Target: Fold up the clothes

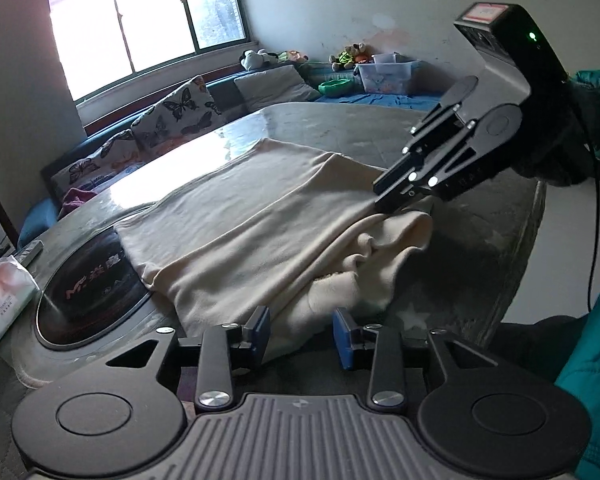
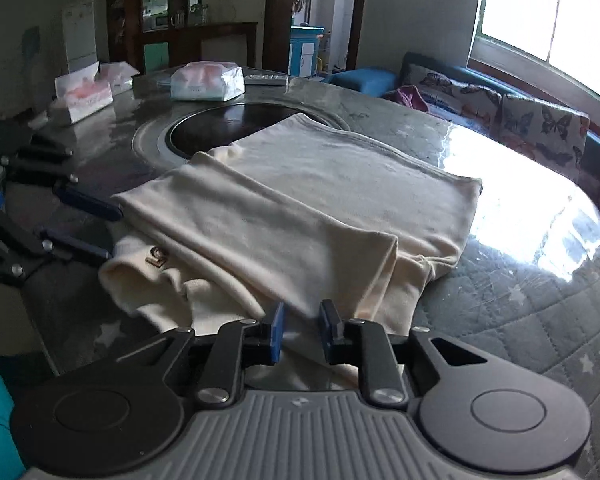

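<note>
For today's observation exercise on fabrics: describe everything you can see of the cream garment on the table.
The cream garment looks like soft knit fabric, partly folded: one flat layer lies over a wider one, with rumpled folds and a small brown mark at its near end. It rests on the grey table, one corner overlapping the dark round inset. The right gripper and the left gripper both stand open at its near edge; neither clearly grips it.

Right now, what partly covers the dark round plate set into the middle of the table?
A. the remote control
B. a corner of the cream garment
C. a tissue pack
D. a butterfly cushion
B: in the right wrist view a corner of the cream garment lies over the rim of the dark round plate, while the tissue pack and remote control sit beyond it on the table.
</note>
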The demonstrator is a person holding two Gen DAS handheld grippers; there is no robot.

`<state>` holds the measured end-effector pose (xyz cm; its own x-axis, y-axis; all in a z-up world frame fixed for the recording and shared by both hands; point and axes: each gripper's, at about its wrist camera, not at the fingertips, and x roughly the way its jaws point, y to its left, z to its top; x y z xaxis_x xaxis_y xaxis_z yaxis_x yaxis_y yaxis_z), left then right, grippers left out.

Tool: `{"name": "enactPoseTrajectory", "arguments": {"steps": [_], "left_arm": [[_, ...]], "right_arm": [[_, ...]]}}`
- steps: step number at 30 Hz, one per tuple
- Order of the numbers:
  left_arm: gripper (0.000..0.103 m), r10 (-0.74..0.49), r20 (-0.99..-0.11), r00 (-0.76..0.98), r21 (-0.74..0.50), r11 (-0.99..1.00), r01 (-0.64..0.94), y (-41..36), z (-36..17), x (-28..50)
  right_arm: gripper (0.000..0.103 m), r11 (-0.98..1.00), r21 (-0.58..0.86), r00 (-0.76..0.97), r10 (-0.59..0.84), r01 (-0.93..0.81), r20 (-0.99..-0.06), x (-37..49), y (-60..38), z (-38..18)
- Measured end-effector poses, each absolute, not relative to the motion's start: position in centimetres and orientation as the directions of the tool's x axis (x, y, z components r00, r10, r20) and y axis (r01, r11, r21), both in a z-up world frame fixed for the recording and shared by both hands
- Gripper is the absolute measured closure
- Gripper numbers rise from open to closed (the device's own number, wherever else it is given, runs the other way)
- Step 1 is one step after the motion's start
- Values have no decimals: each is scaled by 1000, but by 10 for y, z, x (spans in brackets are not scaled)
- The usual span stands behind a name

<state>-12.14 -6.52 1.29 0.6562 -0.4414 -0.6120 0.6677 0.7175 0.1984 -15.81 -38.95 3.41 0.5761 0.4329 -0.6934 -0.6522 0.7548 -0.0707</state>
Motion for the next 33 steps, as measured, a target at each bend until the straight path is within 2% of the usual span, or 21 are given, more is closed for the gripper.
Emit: {"name": "enactPoseTrajectory", "arguments": {"steps": [6, 12, 19, 22, 23, 25, 27, 29, 31, 33], "left_arm": [[63, -431, -605, 670, 209, 726, 656, -62, 11, -125], [63, -449, -585, 675, 244, 696, 675, -68, 8, -127], [63, -481, -577, 660, 257, 660, 706, -77, 0, -122], [63, -493, -567, 659, 254, 657, 710, -79, -1, -120], [63, -498, -564, 659, 252, 656, 711, -80, -1, -120], [67, -506, -558, 658, 250, 654, 714, -81, -1, -119], [80, -514, -551, 657, 248, 651, 717, -83, -1, -117], [91, -520, -549, 655, 223, 664, 714, -82, 2, -113], [93, -526, -546, 652, 193, 678, 709, -79, 6, -108], [93, -527, -545, 652, 157, 700, 697, -76, 12, -99]], "right_arm": [[84, 719, -57, 564, 491, -693, -663, -152, -367, 42], [83, 665, -63, 512, 509, -745, -692, -158, -347, 31], [82, 689, -13, 506, 520, -725, -688, -164, -367, 45], [79, 707, -24, 521, 497, -707, -694, -167, -380, 51], [75, 708, -35, 523, 487, -705, -699, -169, -384, 51], [69, 707, -58, 527, 467, -704, -710, -173, -392, 52], [61, 702, -81, 528, 448, -707, -721, -177, -398, 52], [58, 685, -99, 521, 444, -722, -729, -182, -402, 52], [50, 663, -117, 515, 445, -739, -733, -188, -404, 51], [47, 637, -136, 510, 451, -759, -732, -194, -403, 50]]}}
